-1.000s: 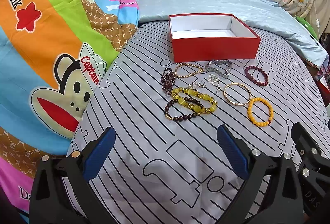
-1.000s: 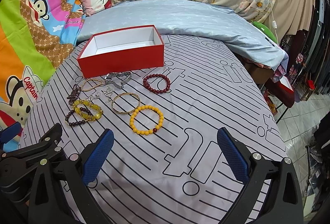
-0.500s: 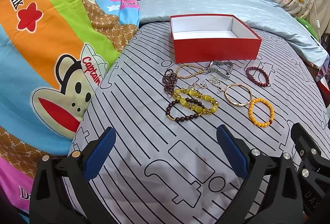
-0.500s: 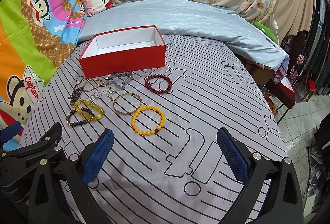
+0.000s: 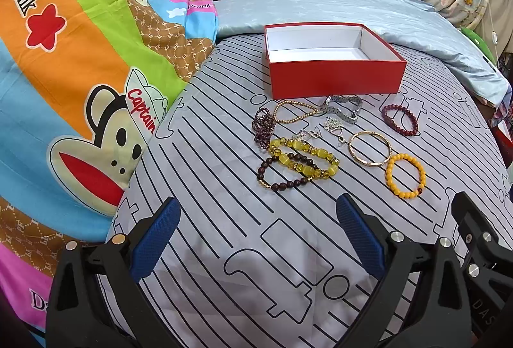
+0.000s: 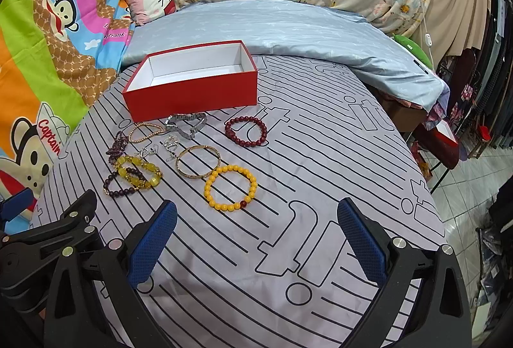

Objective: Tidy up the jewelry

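Both tools hang spread wide and empty above the striped grey bedsheet [image 6: 320, 155]: the left tool [image 5: 258, 235] and the right tool [image 6: 256, 235]. The jewelry lies in a loose cluster just in front of the empty red box [image 6: 192, 91]; the orange bead bracelet [image 6: 231, 187] touches the gold bangle [image 6: 198, 166], while the dark red bracelet [image 6: 246, 131] lies apart.

Bracelets [image 5: 323, 142] beside empty red box [image 5: 333, 81] on striped sheet [image 5: 224, 187]
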Tool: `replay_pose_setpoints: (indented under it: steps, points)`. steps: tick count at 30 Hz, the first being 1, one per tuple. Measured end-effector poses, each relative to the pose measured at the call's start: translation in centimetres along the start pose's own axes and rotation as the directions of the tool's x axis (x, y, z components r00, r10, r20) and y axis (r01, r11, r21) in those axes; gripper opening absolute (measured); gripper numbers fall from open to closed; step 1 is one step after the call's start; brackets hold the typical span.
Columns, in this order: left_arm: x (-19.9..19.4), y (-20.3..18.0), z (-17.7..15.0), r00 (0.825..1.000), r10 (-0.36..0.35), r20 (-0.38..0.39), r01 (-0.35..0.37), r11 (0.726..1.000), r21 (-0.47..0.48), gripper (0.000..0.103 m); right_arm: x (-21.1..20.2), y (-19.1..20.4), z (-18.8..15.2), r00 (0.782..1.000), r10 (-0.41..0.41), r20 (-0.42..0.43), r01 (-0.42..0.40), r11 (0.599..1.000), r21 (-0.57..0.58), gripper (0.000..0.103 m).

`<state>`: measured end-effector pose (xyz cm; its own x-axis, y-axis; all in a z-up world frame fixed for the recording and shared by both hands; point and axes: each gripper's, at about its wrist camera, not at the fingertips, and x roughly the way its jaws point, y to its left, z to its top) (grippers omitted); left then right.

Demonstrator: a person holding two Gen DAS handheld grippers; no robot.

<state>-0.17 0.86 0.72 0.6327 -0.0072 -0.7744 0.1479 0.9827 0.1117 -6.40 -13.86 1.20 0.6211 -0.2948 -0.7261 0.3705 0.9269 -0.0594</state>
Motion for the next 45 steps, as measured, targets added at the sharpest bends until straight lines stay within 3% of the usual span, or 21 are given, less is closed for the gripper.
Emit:
replay_pose_setpoints:
  steps: [45]
  points:
    - [0.18, 0.01, -0.56, 1.000, 0.004, -0.008, -0.004, 1.000, 0.000, 0.092, -0.07, -0.04, 0.03, 1.000, 0.007, -0.001, -0.007, 1.000, 0.003, 0.096]
